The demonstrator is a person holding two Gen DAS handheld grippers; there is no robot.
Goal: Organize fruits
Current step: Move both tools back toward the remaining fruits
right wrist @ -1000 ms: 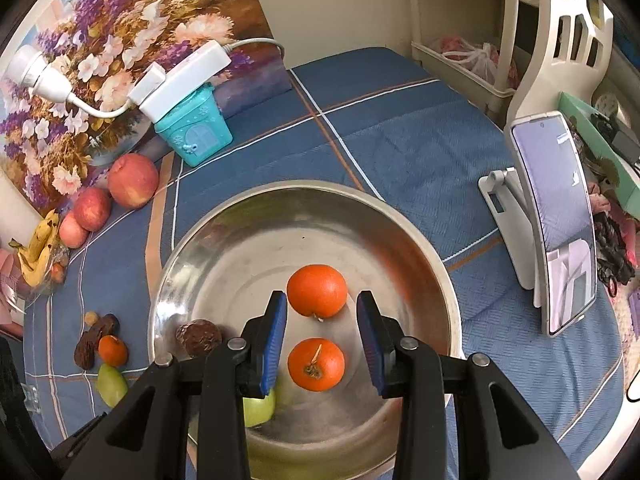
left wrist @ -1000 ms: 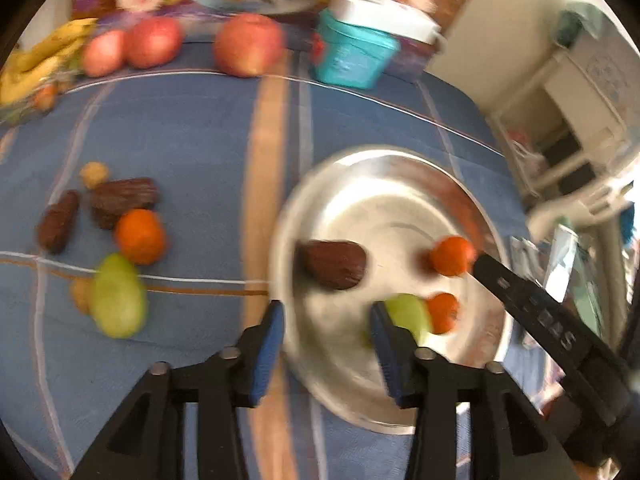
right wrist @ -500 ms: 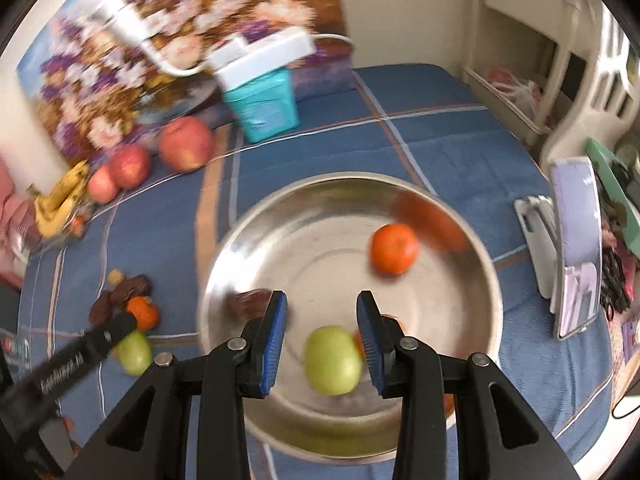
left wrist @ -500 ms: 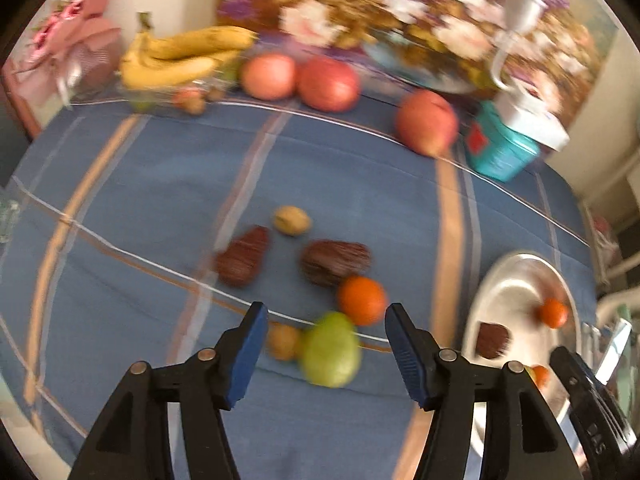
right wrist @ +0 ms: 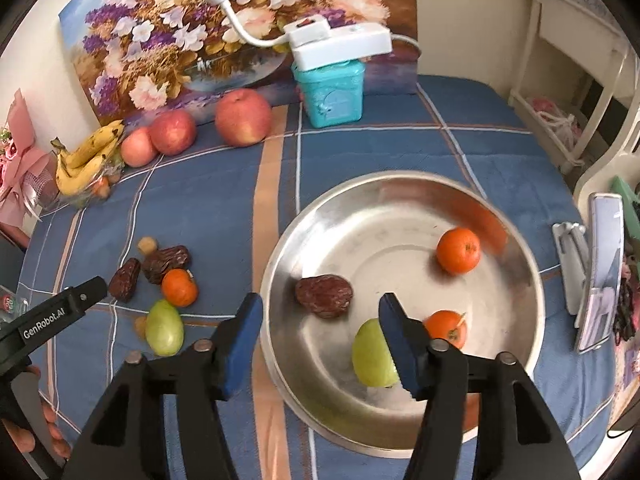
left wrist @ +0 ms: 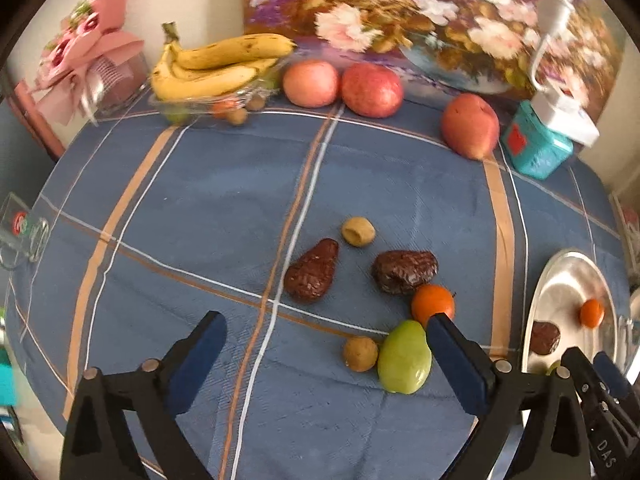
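Holding: we grasp nothing in either tool at this moment.
Left gripper (left wrist: 324,340): we have it spread wide, its jaws having just been opening; they hang above the blue checked cloth (left wrist: 224,184) with only bare cloth and a small brown fruit (left wrist: 360,354) showing between them.
Right gripper (right wrist: 320,320): we see it released too, its jaws having just been opening, empty, over the near-left rim of the steel bowl (right wrist: 520,240).
Bowl contents: we count one dark date (right wrist: 324,295), one green fruit (right wrist: 374,354) partly behind the right finger, and two small oranges, one (right wrist: 458,250) toward the far right, one (right wrist: 446,329) just beside the green fruit.
Loose pile on the cloth: left of the bowl we see a second green fruit (left wrist: 404,356), touching the small brown fruit and just below an orange (left wrist: 433,305); two more dates (left wrist: 313,271) (left wrist: 405,271) lie beyond it, with another small brown fruit (left wrist: 358,231) at the far end.
Back edge: we see three apples (right wrist: 243,117), a banana bunch (left wrist: 216,66) over a clear dish, a teal box (right wrist: 330,87) and a flower painting (right wrist: 192,20).
Right side: a phone on a white stand (right wrist: 600,272) sits apart from the bowl.
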